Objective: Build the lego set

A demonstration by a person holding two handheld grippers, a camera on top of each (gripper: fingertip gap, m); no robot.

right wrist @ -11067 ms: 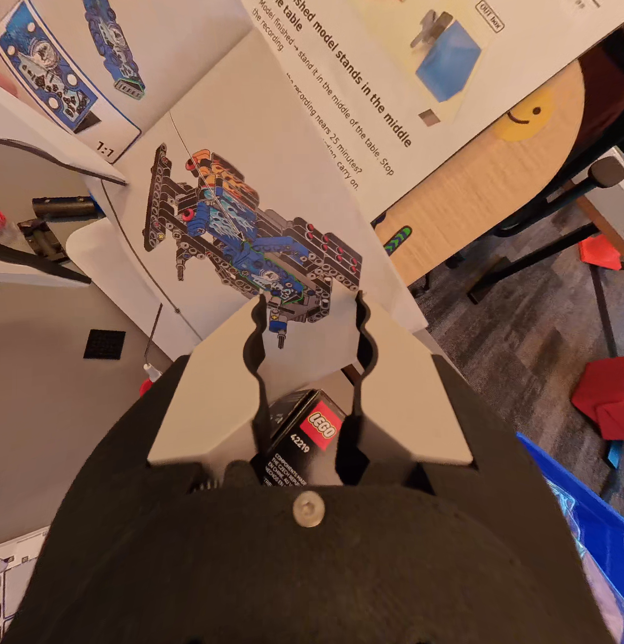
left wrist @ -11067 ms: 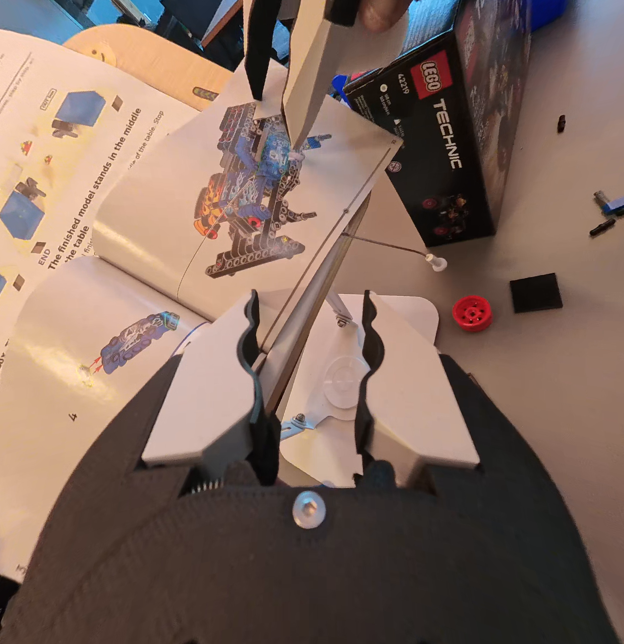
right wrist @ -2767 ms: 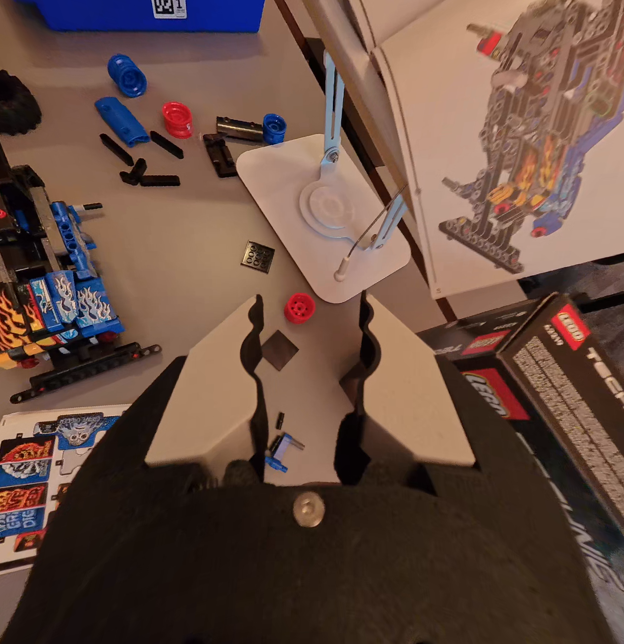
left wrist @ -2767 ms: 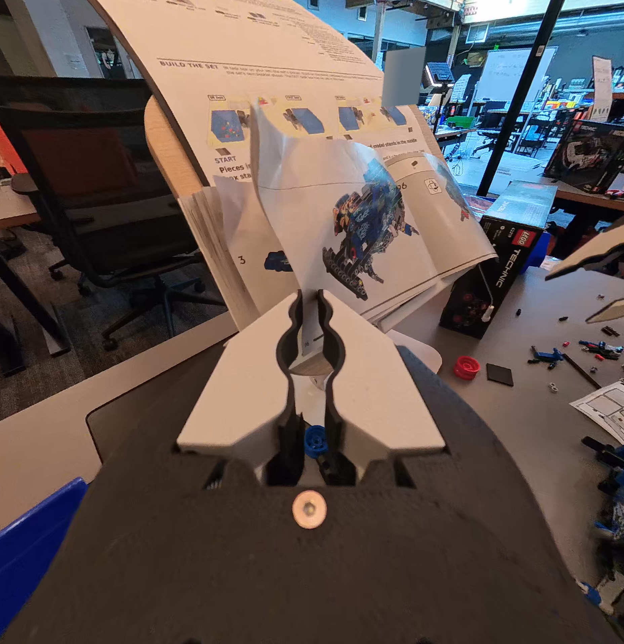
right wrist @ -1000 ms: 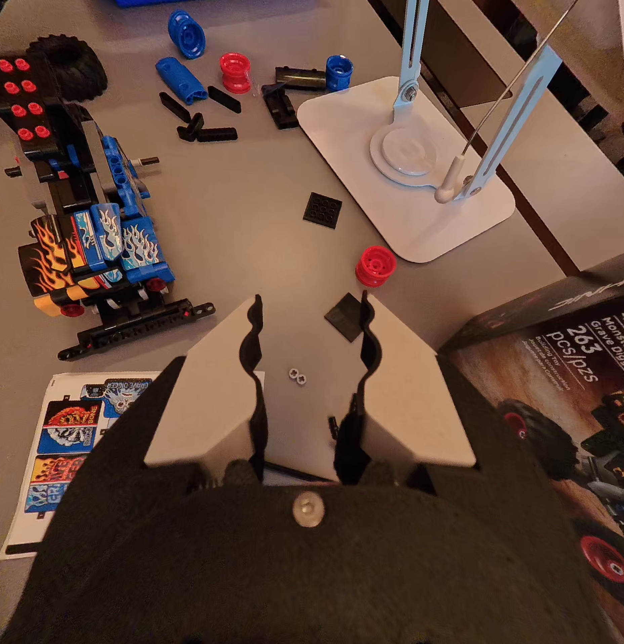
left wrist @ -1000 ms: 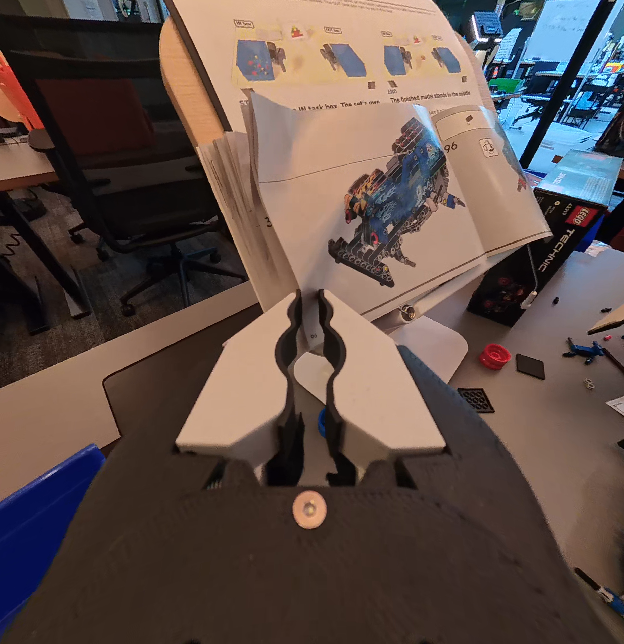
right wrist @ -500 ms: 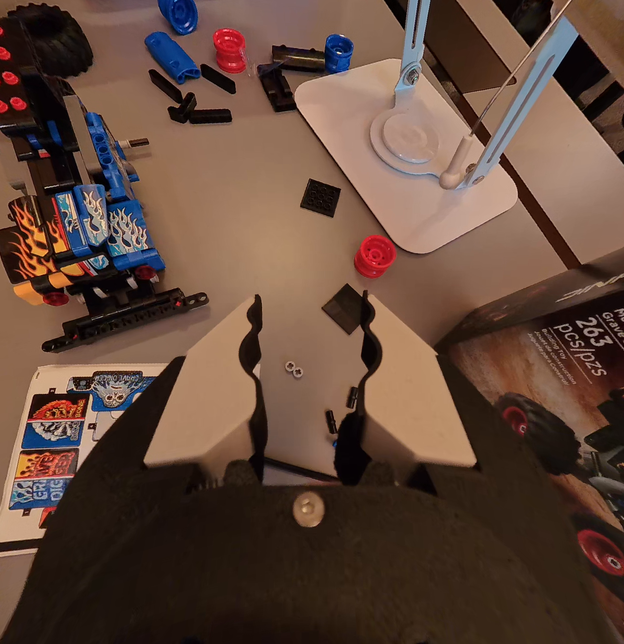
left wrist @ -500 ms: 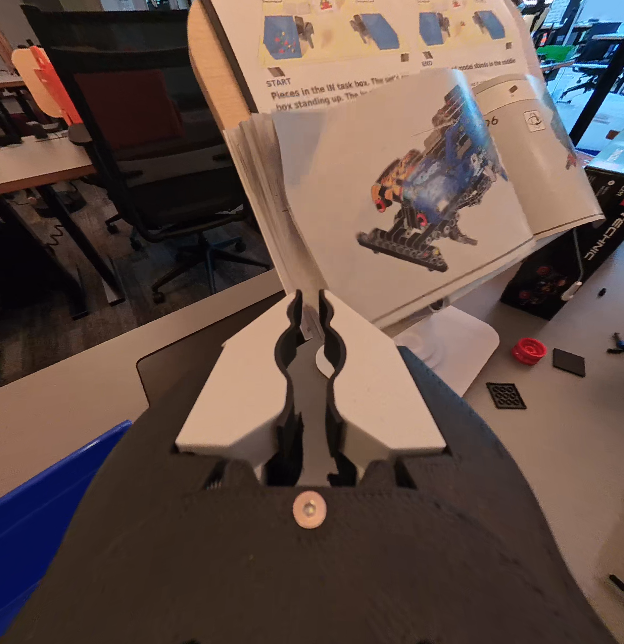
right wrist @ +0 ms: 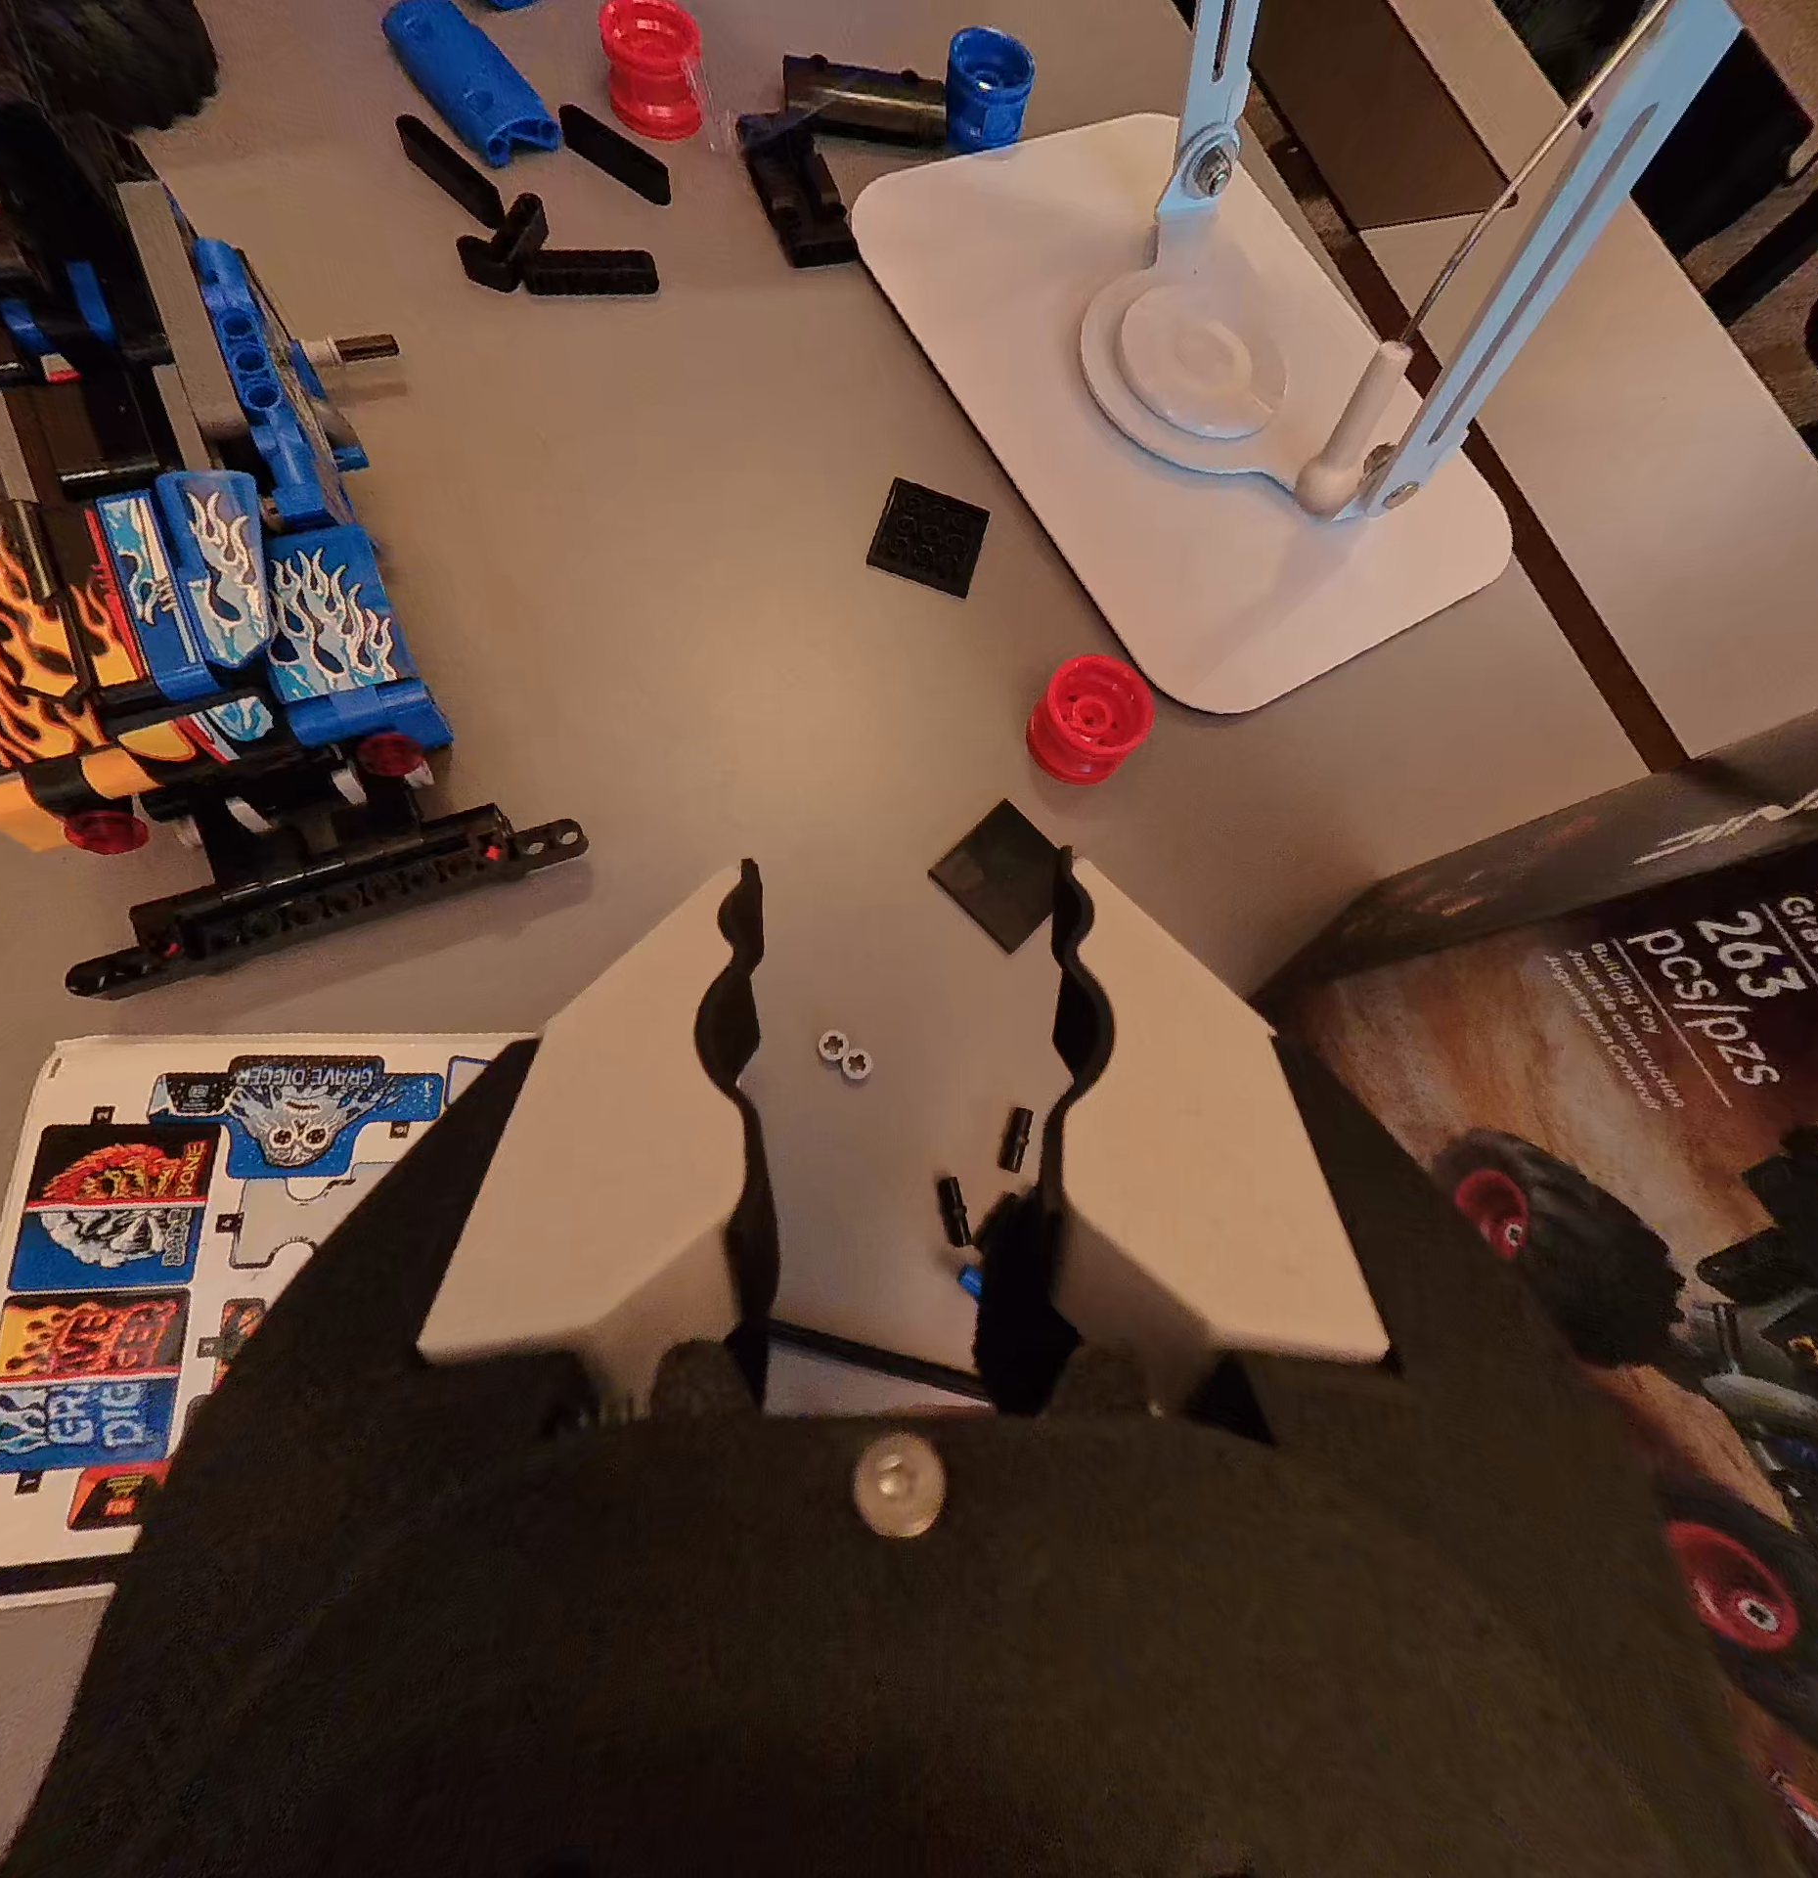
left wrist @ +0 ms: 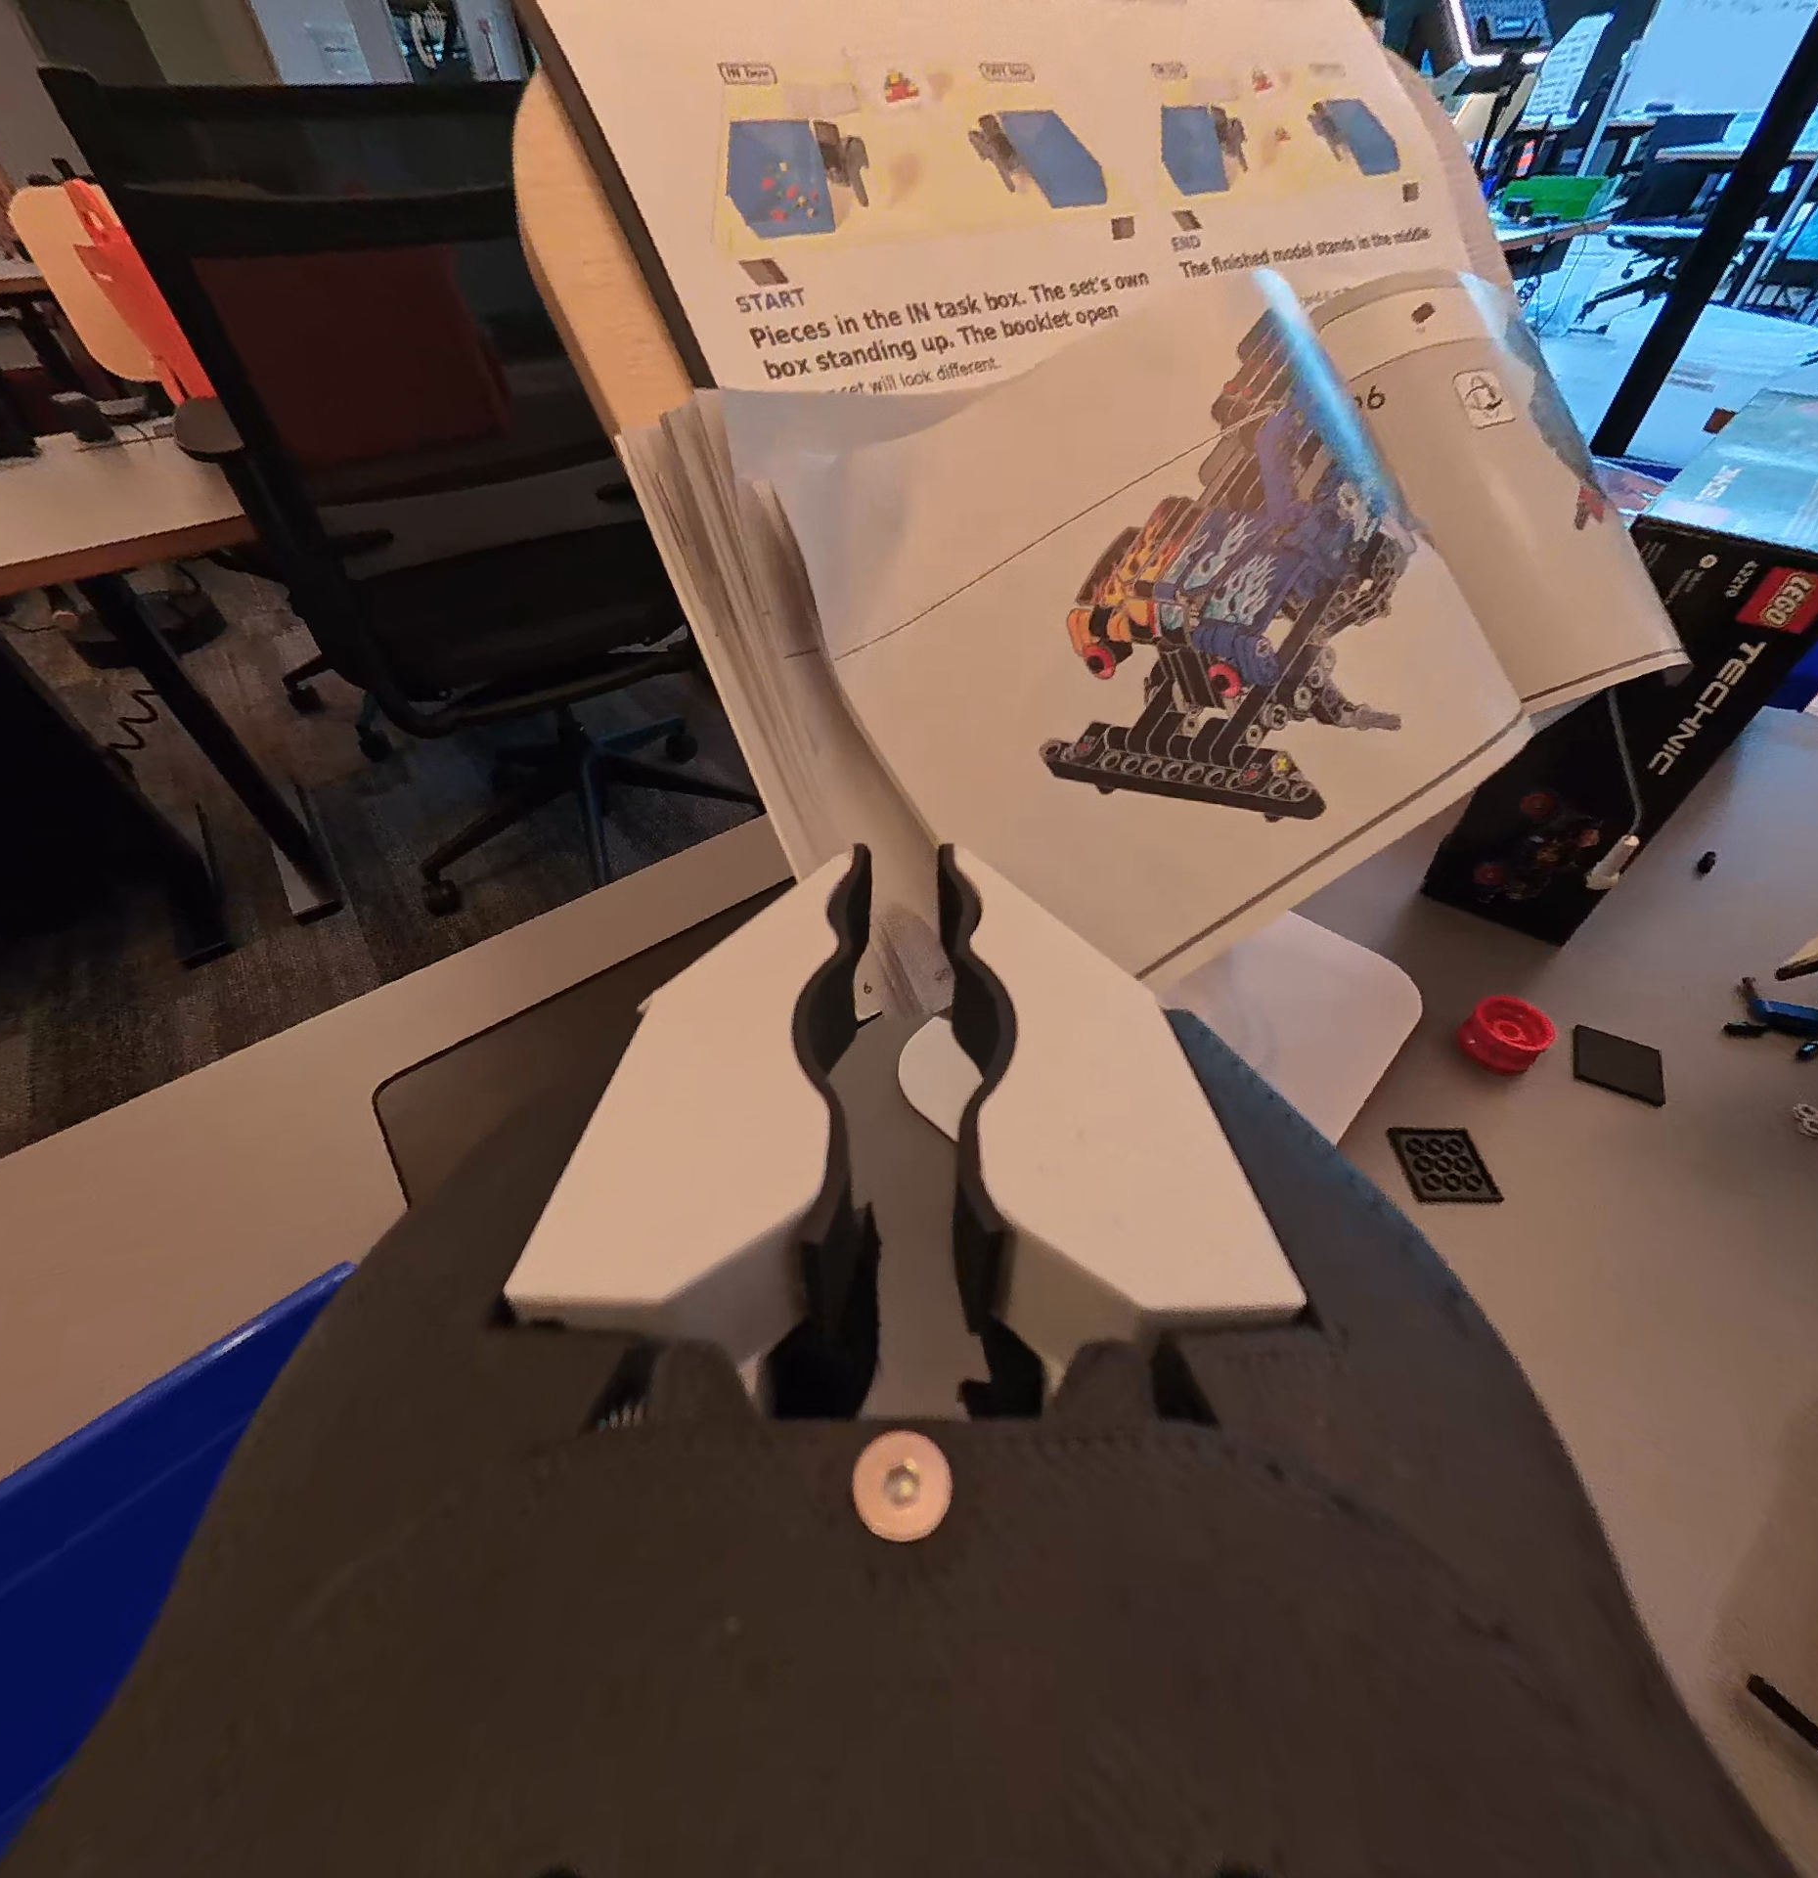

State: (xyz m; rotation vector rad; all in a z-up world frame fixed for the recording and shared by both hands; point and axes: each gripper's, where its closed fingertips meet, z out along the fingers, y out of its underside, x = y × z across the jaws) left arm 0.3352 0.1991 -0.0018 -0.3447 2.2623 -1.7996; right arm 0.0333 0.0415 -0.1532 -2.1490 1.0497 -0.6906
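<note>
While truck model (right wrist: 183, 650) lies lengthwise away | left gripper (left wrist: 899, 884) slightly apart, empty | right gripper (right wrist: 904, 894) wide, empty

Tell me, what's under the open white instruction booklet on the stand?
Under the open white instruction booklet is the flat white metal stand base on the grey table. The pages hide the stand's upright arms from this side.

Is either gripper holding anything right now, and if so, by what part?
Nothing is firmly held. The left gripper has a narrow gap at the lower corner of the booklet, but no pinch is visible. The right gripper is open and empty above the table.
</note>
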